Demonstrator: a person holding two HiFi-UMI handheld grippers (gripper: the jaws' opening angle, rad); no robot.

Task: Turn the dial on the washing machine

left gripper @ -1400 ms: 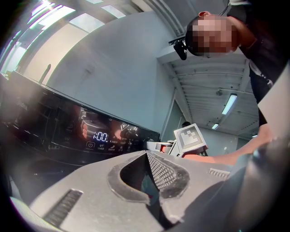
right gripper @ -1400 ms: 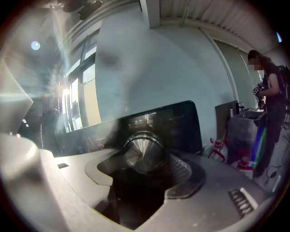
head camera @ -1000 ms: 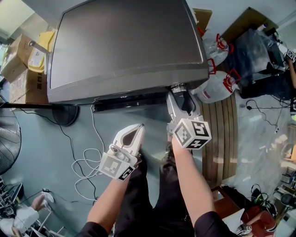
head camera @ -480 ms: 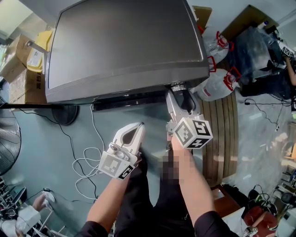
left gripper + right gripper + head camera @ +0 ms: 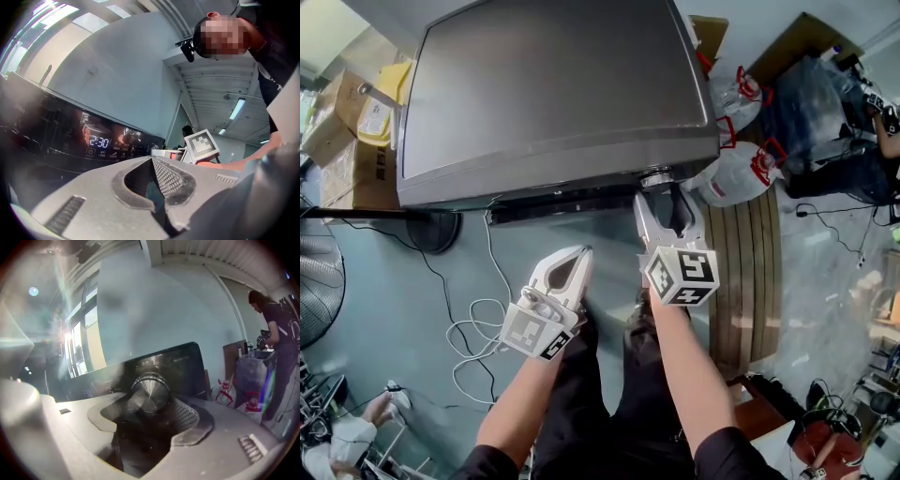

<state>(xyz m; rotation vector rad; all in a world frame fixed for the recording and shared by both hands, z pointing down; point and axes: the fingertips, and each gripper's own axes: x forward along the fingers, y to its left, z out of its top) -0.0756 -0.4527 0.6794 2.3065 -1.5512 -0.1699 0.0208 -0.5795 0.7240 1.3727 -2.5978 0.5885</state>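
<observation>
The washing machine (image 5: 553, 84) shows its grey top, with the black control panel along the near edge. Its round metal dial (image 5: 656, 178) sticks out at the panel's right end. My right gripper (image 5: 666, 199) points at the dial with its jaws apart. In the right gripper view the dial (image 5: 150, 389) stands between the tips of the right gripper (image 5: 150, 416), and I see no contact. My left gripper (image 5: 581, 255) hangs lower left, away from the panel, shut and empty. The left gripper view shows the left gripper (image 5: 152, 161) under a lit display (image 5: 99, 141) reading 2:30.
Water jugs (image 5: 736, 173) stand right of the machine beside a wooden pallet (image 5: 750, 272). Cardboard boxes (image 5: 347, 141) are stacked at the left, with a fan (image 5: 314, 291) and white cables (image 5: 473, 328) on the floor. A person (image 5: 276, 333) stands far right.
The right gripper has rolled about its axis, so its marker cube shows another face, and it sits slightly lower off the dial. The left gripper has hardly moved.
</observation>
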